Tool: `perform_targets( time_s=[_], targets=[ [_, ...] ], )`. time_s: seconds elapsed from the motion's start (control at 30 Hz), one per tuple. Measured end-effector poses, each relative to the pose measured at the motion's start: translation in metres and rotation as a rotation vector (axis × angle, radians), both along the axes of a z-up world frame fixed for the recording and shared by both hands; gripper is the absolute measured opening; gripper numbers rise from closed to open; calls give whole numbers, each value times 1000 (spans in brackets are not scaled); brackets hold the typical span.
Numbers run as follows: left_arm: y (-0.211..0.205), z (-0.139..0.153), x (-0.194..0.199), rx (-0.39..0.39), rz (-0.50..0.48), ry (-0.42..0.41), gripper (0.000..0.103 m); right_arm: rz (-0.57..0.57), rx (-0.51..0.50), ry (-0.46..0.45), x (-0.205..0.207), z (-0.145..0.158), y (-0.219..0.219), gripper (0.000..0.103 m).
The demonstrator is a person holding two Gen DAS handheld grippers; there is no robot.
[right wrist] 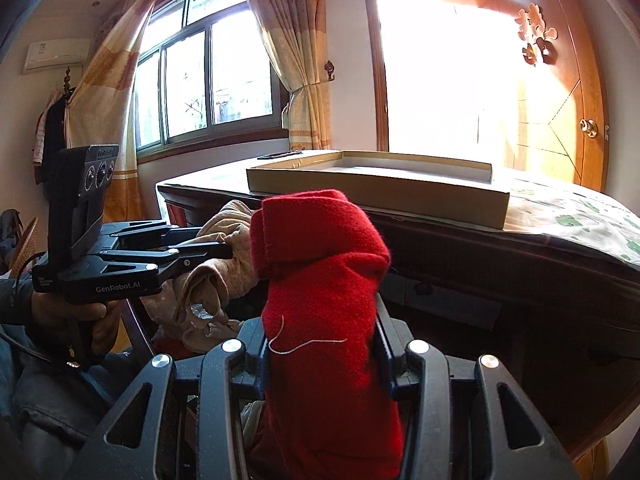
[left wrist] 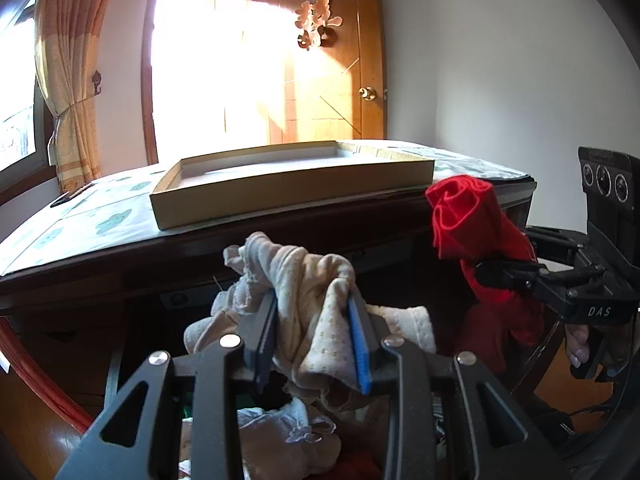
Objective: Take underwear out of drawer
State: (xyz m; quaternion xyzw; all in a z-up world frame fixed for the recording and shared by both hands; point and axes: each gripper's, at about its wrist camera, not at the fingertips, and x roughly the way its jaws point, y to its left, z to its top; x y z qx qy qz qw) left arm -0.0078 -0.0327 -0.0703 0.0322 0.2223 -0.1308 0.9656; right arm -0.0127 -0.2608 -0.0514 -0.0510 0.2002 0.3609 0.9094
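The red underwear stands bunched between the right gripper's jaws, clamped partway closed, as the cream underwear is in the left gripper's; both hang raised, likely for the empty box on the counter ahead.

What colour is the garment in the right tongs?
Red garment, clearest in the right wrist view.
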Motion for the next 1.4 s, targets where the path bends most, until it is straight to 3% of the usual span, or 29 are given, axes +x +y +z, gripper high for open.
perform_targets(
  time_s=[0.8,1.4],
  targets=[
    [-10,17,-33,92,32,-236,31,-12,117,-142,-20,5,-14,44],
    [-13,27,-34,104,24,-272,31,-3,135,-135,-20,8,-10,44]
  ],
)
